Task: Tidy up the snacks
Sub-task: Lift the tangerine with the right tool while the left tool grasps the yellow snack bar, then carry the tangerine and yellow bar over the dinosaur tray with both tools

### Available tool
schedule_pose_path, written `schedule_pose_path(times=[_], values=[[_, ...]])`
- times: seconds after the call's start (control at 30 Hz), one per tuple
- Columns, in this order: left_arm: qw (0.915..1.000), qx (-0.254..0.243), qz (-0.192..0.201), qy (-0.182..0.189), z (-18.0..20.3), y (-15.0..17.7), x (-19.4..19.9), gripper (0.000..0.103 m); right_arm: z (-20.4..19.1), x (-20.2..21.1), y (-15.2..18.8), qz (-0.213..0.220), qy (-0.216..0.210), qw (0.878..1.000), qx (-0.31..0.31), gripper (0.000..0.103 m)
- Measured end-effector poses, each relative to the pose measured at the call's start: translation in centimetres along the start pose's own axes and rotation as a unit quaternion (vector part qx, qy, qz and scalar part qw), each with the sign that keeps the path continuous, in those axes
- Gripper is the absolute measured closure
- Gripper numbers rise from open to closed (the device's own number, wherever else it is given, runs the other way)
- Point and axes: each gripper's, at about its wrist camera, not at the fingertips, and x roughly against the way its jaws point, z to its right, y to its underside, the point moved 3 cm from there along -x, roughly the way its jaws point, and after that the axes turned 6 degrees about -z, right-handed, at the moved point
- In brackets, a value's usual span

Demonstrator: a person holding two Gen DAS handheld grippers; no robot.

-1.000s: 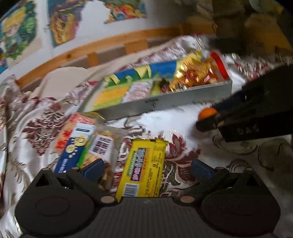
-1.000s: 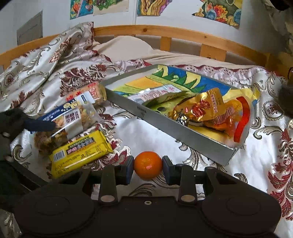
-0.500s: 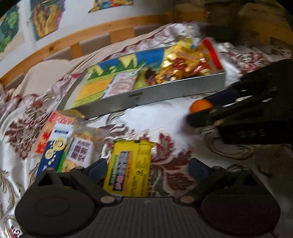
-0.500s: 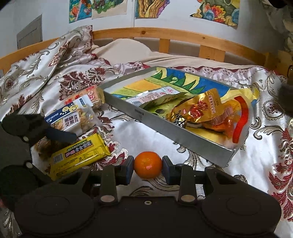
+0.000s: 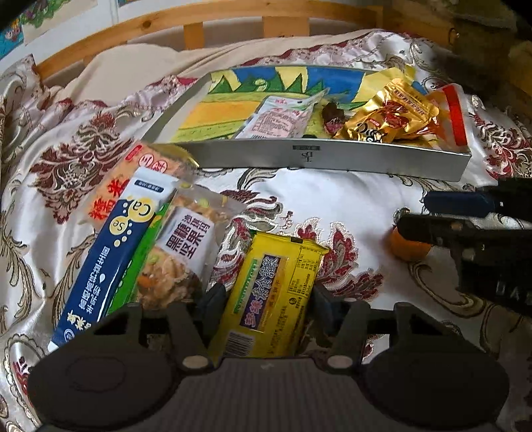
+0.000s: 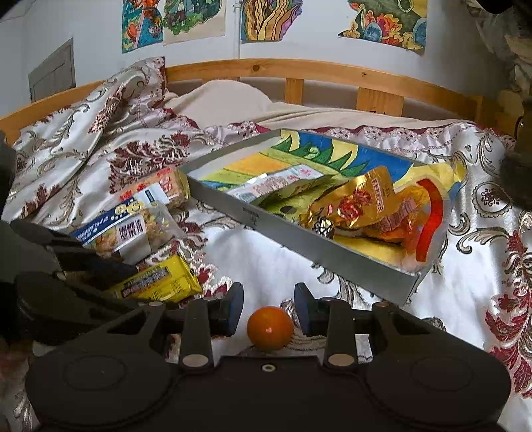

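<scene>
Now that the left hand-held gripper point(image 5: 264, 300) has closed onto the yellow packet point(image 5: 276, 292) lying on the bed point(image 5: 332, 199), we can carry it to the tray point(image 5: 332, 156); the right hand-held gripper point(image 6: 268, 309) straddles the orange point(image 6: 270, 327) without gripping.

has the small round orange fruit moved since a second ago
No. In the right wrist view the small round orange fruit lies the same way off the grey tray's near wall.

A floral bedspread point(image 6: 332, 275) covers the bed, rumpled at the far left. A beige pillow point(image 6: 229, 103) lies against the wooden rail point(image 6: 299, 71). Bright drawings point(image 6: 266, 20) hang on the white wall point(image 6: 93, 36).
</scene>
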Motion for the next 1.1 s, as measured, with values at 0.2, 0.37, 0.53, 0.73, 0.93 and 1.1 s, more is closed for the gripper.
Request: schedule_pose_path(times=[0.2,0.37,0.53,0.73,0.93,1.1], values=[[0.9999,-0.001,-0.010,-0.002,0.1,-0.2,-0.3,0.042,0.4,-0.9,1.5,-0.002,-0.009,1.000,-0.026,0.064],[1.0000,-0.001,-0.005,-0.004,0.2,0.0,-0.2,0.045,0.6,-2.2,2.1,-0.014,-0.011,0.999,-0.039,0.066],[0.9998,0.022,-0.005,0.000,0.1,0.1,0.3,0.049,0.2,-2.2,1.9,-0.019,-0.013,0.999,-0.031,0.068],[0.9997,0.012,0.016,-0.016,0.8,0.3,1.2,0.049,0.1,-0.8,1.1,0.015,-0.012,0.999,-0.028,0.068],[0.9975,0.028,0.064,-0.010,1.2,-1.1,3.6,0.049,0.4,0.4,0.2,0.068,-0.007,0.997,-0.029,0.068],[0.9928,0.051,0.108,-0.015,0.4,-4.1,4.6,0.049,0.8,0.3,-1.3,0.109,-0.002,0.993,-0.044,0.069]])
